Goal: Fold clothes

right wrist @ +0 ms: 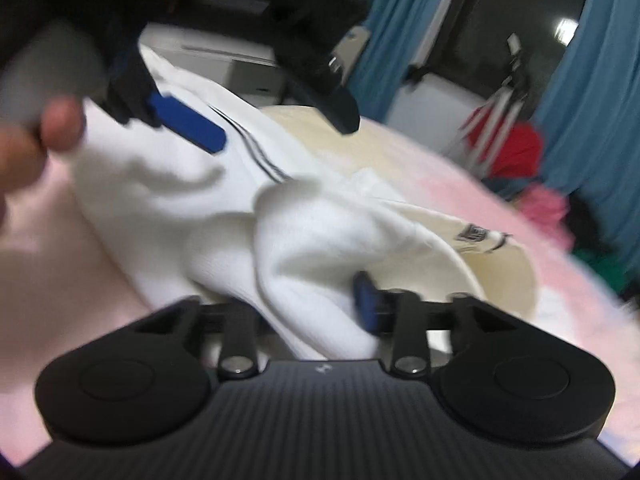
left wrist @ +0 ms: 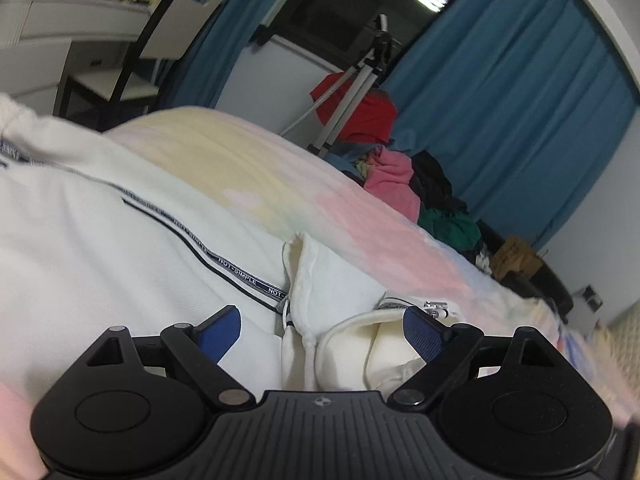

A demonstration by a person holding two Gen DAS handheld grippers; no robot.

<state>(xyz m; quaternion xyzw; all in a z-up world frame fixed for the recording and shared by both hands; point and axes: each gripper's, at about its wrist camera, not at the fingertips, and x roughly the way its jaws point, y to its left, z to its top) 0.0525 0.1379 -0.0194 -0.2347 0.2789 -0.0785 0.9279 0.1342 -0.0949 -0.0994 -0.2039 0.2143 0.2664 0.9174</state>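
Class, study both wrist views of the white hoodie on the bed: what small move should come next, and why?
Probably close the left claw on the hood edge. Its blue pads stand wide apart with the white hoodie bunched between them, ungripped, while the right claw already has cloth packed between its pads, so both could then lift together.

A white hoodie [left wrist: 100,232] lies on the pastel-striped bed [left wrist: 360,224].

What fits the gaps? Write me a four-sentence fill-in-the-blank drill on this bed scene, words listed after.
1. The dark stripe on the white garment reads NOT-___.
2. The left gripper hovers over the garment with its jaws ___.
3. The curtains behind the bed are ___ in colour.
4. A ___ cloth hangs on the tripod.

Missing words: SIMPLE; open; blue; red.
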